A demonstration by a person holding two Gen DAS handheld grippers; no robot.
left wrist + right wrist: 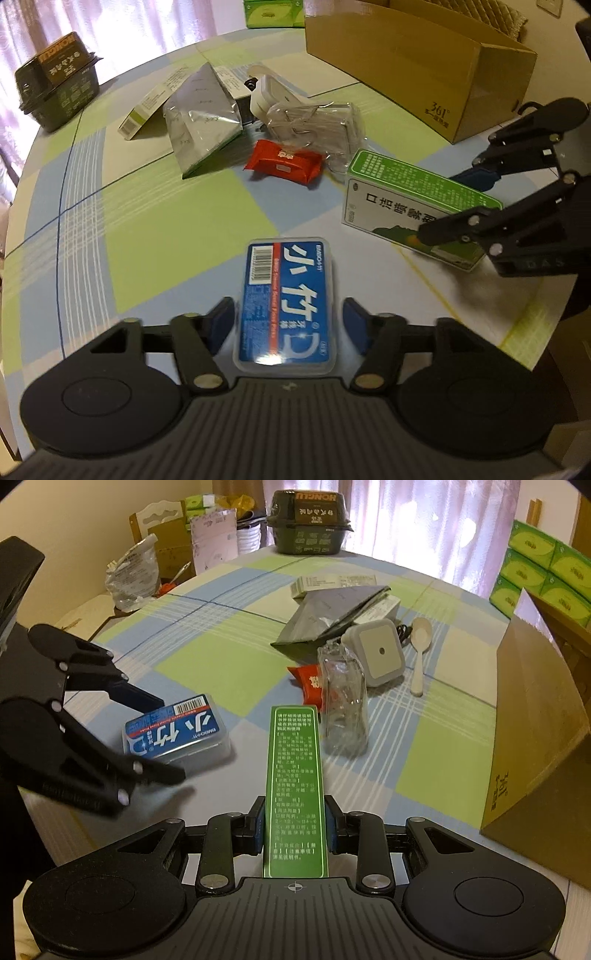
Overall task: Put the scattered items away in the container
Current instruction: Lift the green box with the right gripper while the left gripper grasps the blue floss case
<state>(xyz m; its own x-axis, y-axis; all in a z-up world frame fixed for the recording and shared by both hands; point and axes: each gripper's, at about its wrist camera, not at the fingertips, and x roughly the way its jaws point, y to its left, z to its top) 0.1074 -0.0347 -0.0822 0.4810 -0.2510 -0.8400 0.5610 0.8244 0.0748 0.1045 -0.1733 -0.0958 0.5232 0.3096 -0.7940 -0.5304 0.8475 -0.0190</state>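
Both grippers straddle boxes lengthwise, cardboard box to the right.
Left gripper (288, 325) stands open around the blue-labelled clear plastic case (286, 302); right gripper (294, 830) clamps the green-and-white carton (295, 790), nearer the brown cardboard box (535, 738).

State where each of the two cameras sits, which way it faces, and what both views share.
Left wrist: sits on the left gripper, facing forward over its open fingers astride the blue-labelled clear plastic floss case; the right gripper enters at the right edge.
Right wrist: sits on the right gripper, facing along the green-and-white carton it clamps; the left gripper shows at left.
Shared: floss case, carton, red snack packet, brown cardboard box.
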